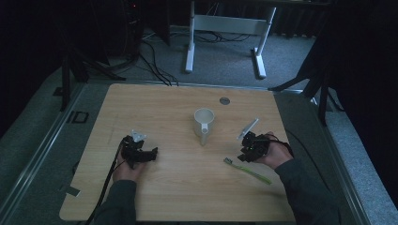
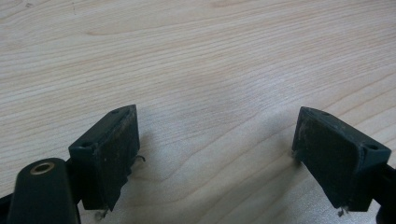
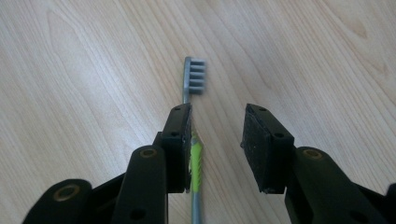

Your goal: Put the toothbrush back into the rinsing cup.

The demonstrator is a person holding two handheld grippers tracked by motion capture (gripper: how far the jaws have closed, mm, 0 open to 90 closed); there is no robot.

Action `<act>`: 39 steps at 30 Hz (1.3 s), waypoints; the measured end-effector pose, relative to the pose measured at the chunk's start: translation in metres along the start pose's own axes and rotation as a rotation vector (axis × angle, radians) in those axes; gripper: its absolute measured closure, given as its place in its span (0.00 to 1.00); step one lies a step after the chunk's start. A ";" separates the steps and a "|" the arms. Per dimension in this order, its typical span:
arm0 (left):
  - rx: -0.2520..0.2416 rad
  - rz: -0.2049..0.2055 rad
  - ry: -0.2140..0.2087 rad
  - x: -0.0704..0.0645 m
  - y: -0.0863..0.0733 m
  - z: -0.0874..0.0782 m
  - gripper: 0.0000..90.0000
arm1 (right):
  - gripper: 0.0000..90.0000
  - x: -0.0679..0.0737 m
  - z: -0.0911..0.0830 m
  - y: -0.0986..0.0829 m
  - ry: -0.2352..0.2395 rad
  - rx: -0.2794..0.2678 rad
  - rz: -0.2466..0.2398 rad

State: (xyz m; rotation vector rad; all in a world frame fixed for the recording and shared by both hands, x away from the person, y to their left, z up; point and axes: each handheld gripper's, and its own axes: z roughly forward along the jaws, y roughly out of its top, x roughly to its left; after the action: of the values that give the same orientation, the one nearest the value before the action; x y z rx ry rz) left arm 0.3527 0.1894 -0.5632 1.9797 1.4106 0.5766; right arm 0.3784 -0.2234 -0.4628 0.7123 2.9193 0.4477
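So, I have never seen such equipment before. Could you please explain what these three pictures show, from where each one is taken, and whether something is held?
No robot is here: a person holds a hand tool with two black jaws in each hand. The high view looks down on a wooden table. On it stand a white mug and, lying flat, a green and grey toothbrush. The left gripper and the right gripper each carry a camera looking along the jaws. In the left gripper view, the left gripper is open over bare wood. In the right gripper view, the right gripper is open around the toothbrush, one jaw close beside its handle. Nothing is gripped yet.
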 end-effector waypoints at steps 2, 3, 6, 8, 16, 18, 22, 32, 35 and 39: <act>0.000 0.000 0.002 0.000 0.000 0.000 0.17 | 0.69 0.000 0.001 0.001 0.001 0.015 -0.005; 0.001 0.000 0.001 0.000 0.000 0.000 0.17 | 0.69 0.001 0.003 0.001 0.001 0.036 -0.018; 0.000 0.002 -0.001 0.000 0.000 0.000 0.17 | 0.70 0.003 0.005 0.003 0.004 0.062 -0.037; -0.001 0.001 -0.001 0.000 0.000 0.000 0.17 | 0.70 0.002 0.006 0.005 0.010 0.067 -0.031; 0.001 0.001 0.000 0.000 0.000 0.000 0.17 | 0.71 0.004 0.006 0.009 0.012 0.102 -0.052; 0.001 0.002 0.000 0.000 0.000 0.000 0.17 | 0.71 0.004 0.007 0.010 0.012 0.110 -0.052; 0.001 0.002 0.000 0.000 0.000 0.000 0.17 | 0.71 0.009 0.012 0.011 0.014 0.151 -0.068; 0.001 0.003 -0.002 0.000 0.000 0.000 0.17 | 0.72 0.008 0.020 0.015 0.014 0.226 -0.077; 0.000 0.002 -0.002 0.000 0.000 0.000 0.17 | 0.73 0.008 0.023 0.014 0.017 0.244 -0.073; 0.001 0.003 -0.002 0.000 0.000 0.000 0.17 | 0.73 0.009 0.027 0.013 0.016 0.264 -0.080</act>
State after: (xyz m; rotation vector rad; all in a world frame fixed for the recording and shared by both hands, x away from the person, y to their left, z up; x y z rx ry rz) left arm 0.3529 0.1894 -0.5632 1.9824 1.4074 0.5755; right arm 0.3806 -0.2016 -0.4850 0.6192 3.0415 0.0602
